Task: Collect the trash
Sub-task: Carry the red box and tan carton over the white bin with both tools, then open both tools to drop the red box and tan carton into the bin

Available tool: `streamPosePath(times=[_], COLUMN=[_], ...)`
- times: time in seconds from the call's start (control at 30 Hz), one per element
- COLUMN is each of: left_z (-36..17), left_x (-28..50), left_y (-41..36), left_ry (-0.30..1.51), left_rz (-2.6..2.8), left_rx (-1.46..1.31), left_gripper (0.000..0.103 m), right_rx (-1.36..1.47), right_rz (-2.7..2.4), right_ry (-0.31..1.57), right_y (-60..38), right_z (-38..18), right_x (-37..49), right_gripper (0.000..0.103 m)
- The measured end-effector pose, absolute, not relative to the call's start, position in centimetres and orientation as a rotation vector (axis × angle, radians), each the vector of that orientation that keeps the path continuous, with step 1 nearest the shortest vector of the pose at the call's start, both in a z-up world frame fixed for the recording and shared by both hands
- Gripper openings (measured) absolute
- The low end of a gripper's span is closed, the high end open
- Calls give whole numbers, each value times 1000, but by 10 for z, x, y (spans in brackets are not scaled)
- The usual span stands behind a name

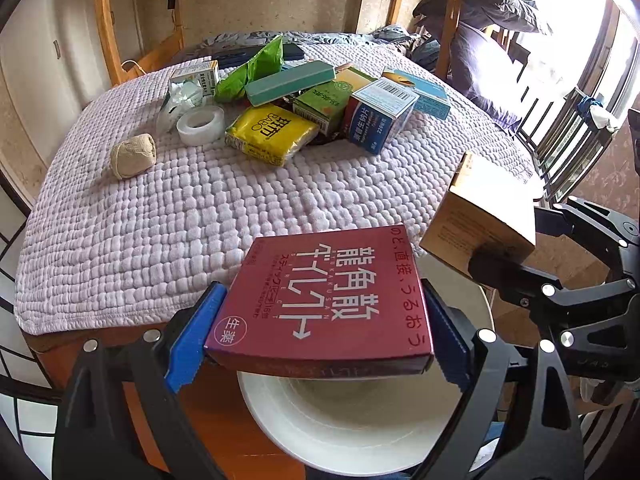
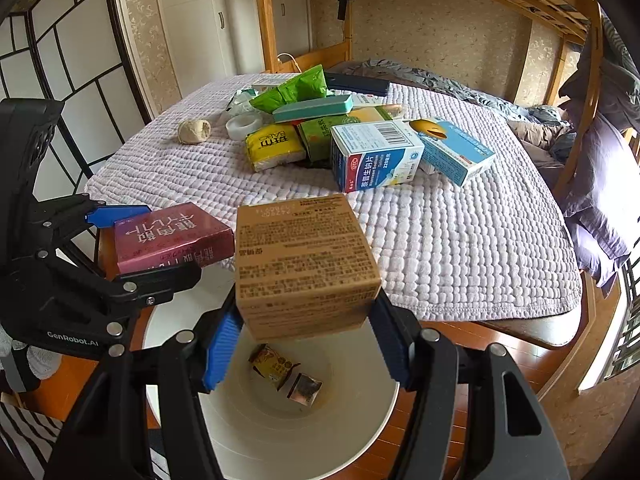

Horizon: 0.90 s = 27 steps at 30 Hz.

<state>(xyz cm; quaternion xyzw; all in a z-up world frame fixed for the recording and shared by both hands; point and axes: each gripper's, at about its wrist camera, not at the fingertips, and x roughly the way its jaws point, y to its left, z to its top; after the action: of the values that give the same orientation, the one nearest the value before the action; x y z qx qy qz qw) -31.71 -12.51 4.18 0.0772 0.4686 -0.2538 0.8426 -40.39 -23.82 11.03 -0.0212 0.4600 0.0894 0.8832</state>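
Observation:
My left gripper (image 1: 320, 328) is shut on a flat dark-red box (image 1: 324, 300) with white Japanese print, held level over the white bin (image 1: 280, 436). It also shows in the right wrist view (image 2: 168, 240). My right gripper (image 2: 306, 336) is shut on a tan cardboard box (image 2: 304, 264), held above the white bin (image 2: 240, 432), which holds a small yellow wrapper (image 2: 274, 364) and a foil scrap (image 2: 304, 390). The tan box appears at the right of the left wrist view (image 1: 480, 220).
A table with a lilac quilted cloth (image 1: 200, 216) carries a pile: yellow packet (image 1: 270, 134), tape roll (image 1: 200, 124), twine ball (image 1: 133, 156), green boxes (image 1: 324, 102), blue-white medicine boxes (image 2: 376, 156), green pouch (image 2: 296, 88). A bunk bed stands behind.

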Motion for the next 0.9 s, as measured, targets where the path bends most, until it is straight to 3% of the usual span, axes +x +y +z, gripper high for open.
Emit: streamPosePath(times=[0.5,0.63,0.9], left_z=[32,27,-4], left_x=[-338,-341,-340], left_y=[-133,-134,-133], left_ry=[1028,1047,1142], left_rz=[-536,-534,-526], left_rx=[168,172,125], left_gripper=[94,85,85], right_rx=[-67,-68,-62], right_rz=[219,220,218], right_ry=[1006,1022,1093], right_y=[-240,-242,-239], right_z=[101,97,68], right_x=[-423,-426,-424], right_gripper=[61,61,61])
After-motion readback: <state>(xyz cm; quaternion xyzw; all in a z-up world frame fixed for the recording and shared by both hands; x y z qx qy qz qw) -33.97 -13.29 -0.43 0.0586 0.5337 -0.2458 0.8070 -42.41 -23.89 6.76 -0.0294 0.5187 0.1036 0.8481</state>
